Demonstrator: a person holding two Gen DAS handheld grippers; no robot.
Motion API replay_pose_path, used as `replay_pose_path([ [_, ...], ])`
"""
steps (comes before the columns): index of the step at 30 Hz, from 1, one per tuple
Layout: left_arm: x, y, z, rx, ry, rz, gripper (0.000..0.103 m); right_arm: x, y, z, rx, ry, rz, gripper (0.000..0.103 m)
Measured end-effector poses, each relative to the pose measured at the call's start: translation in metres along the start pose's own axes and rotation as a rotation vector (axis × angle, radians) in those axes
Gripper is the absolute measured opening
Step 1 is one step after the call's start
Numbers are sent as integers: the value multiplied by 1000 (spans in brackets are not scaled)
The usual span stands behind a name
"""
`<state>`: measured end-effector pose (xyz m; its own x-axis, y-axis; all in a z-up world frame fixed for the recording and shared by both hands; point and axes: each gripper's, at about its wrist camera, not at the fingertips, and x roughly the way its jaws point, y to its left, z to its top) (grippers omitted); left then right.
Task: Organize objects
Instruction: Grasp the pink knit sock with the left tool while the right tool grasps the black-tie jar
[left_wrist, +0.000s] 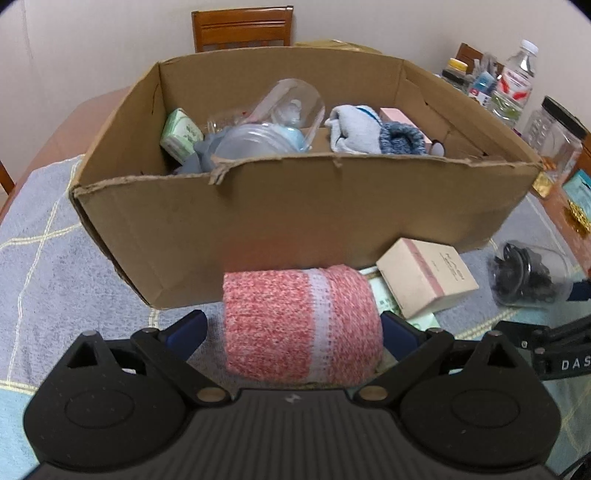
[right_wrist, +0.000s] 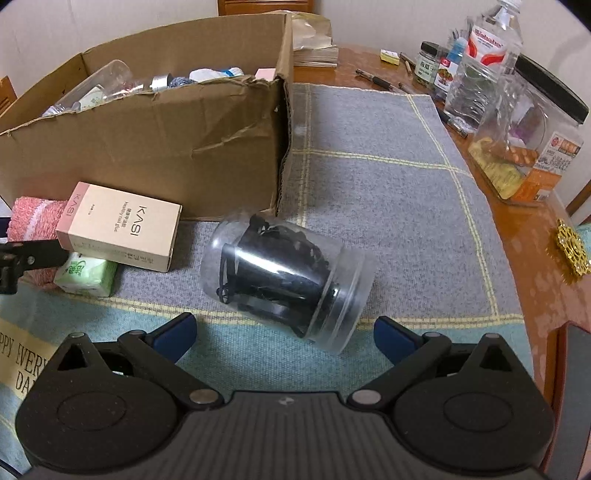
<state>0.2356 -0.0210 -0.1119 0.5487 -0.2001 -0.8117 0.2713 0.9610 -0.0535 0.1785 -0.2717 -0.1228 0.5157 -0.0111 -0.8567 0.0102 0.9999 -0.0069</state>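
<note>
Socks, a tissue pack and clear jars already lie in the cardboard box (left_wrist: 295, 206), upper frame, while my left gripper (left_wrist: 295, 328) seemingly clamps the pink rolled sock (left_wrist: 301, 325) at centre; right gripper (right_wrist: 284, 332) gapes before the hair-tie jar (right_wrist: 284, 280); KASI box (right_wrist: 122, 229) remains outside.

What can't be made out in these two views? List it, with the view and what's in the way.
- Left wrist view: the cardboard box floor, hidden by its front wall and piled contents.
- Left wrist view: whether the left gripper jaws press the pink rolled cloth; the roll covers the contact.
- Right wrist view: the green packet, partly under the KASI box.
- Right wrist view: table jar labels, too small.
</note>
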Motion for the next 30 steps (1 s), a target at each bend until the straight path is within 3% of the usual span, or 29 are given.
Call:
replay_pose_path([
  [8,-8,18,-3,13,17,51,101,2,-2,1,-2,-8,2,103],
  [12,-6,29,-8,-14,27,39,103,3,-2,2,-2,-12,1,103],
  [19,12,19,-11,-23,27,79,102,5,0,5,-3,-18,1,103],
  [30,12,18,-19,-17,-17,79,102,7,2,8,-2,-33,-1,103],
])
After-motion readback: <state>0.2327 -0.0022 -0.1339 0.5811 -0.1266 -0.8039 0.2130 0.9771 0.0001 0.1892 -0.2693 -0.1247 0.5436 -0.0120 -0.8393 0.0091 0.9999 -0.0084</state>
